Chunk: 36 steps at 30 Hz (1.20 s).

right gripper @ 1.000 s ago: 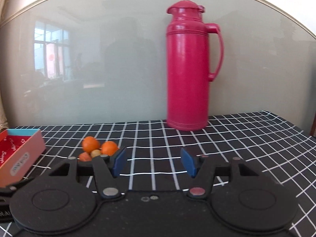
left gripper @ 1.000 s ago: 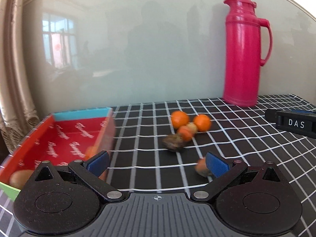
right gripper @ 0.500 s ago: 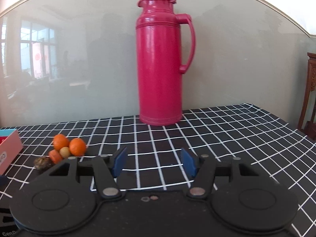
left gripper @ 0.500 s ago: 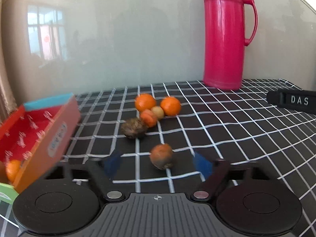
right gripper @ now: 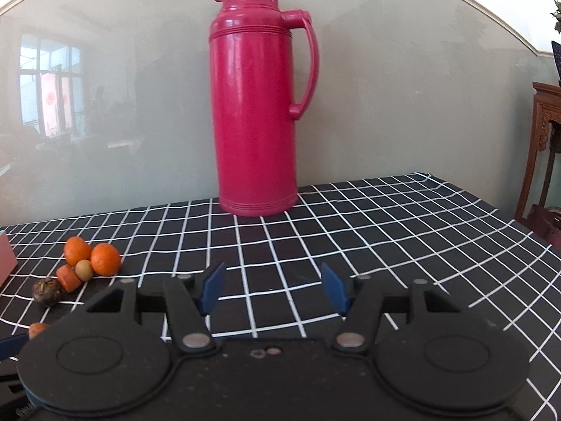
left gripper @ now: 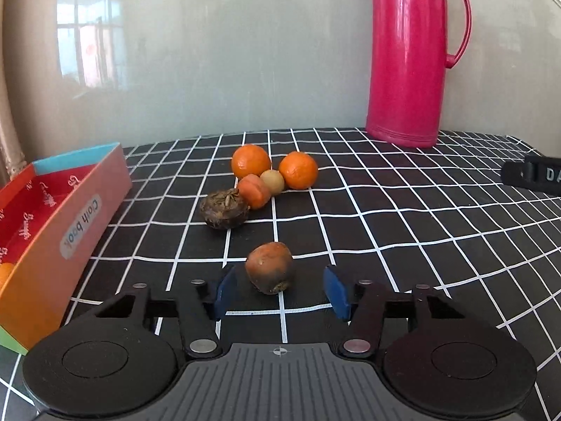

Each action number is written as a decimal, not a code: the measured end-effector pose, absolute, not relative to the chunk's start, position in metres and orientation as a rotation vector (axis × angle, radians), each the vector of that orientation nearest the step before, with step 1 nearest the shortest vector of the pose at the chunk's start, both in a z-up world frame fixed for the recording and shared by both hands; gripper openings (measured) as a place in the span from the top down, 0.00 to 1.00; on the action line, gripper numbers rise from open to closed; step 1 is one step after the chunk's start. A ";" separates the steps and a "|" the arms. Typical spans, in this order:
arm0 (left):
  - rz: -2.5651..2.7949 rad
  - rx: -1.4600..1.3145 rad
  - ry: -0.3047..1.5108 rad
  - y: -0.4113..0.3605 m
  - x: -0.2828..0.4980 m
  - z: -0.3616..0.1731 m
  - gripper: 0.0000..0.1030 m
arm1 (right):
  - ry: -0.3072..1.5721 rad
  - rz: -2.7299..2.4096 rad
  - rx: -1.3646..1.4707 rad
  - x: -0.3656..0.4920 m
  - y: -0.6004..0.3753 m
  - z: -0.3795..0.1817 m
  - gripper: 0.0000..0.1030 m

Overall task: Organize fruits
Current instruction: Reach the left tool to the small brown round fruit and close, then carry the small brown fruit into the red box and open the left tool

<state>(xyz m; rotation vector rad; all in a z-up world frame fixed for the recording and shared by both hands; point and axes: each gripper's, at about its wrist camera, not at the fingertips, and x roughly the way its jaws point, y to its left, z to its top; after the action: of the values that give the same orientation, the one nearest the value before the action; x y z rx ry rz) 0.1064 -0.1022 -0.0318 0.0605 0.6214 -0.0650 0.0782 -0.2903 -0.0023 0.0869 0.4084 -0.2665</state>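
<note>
My left gripper [left gripper: 278, 293] is open, its blue pads on either side of a brownish-orange fruit [left gripper: 269, 267] on the checked cloth, not touching it. Behind lie a dark wrinkled fruit [left gripper: 224, 208], a small reddish-orange fruit [left gripper: 254, 191], a small tan fruit [left gripper: 272, 181] and two oranges [left gripper: 251, 161] [left gripper: 298, 170]. A red box [left gripper: 52, 217] stands at the left with an orange fruit [left gripper: 4, 273] inside. My right gripper [right gripper: 273, 286] is open and empty over bare cloth; the fruit cluster [right gripper: 87, 261] lies to its left.
A tall pink thermos [left gripper: 413, 56] stands at the back near the wall; it also shows in the right wrist view [right gripper: 257, 105]. A black block with letters [left gripper: 533, 175] lies at the right. A wooden stand [right gripper: 543, 147] is past the table's right edge.
My left gripper swung right from the box to the brownish-orange fruit, which now lies between its pads. My right gripper's view shifted left, bringing the thermos toward centre.
</note>
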 end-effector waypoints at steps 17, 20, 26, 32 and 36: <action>-0.085 0.035 0.609 -0.103 0.112 -0.030 0.71 | 0.464 -0.329 0.102 0.084 -0.303 -0.012 0.42; -0.087 0.045 0.582 -0.099 0.106 -0.024 0.71 | 0.463 -0.325 0.106 0.085 -0.300 -0.011 0.42; -0.070 0.052 0.536 -0.080 0.095 -0.009 0.71 | 0.457 -0.296 0.105 0.087 -0.285 -0.007 0.42; -0.019 0.039 0.494 -0.050 0.089 0.004 0.71 | 0.457 -0.252 0.092 0.091 -0.258 -0.006 0.42; 0.017 0.032 0.482 -0.028 0.087 0.008 0.71 | 0.455 -0.228 0.085 0.094 -0.242 -0.005 0.42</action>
<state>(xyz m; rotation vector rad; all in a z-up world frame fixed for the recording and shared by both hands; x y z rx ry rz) 0.0871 -0.0279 0.0080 0.0324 0.4824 0.0175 0.0941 -0.2423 -0.0048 0.0846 0.4552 -0.2277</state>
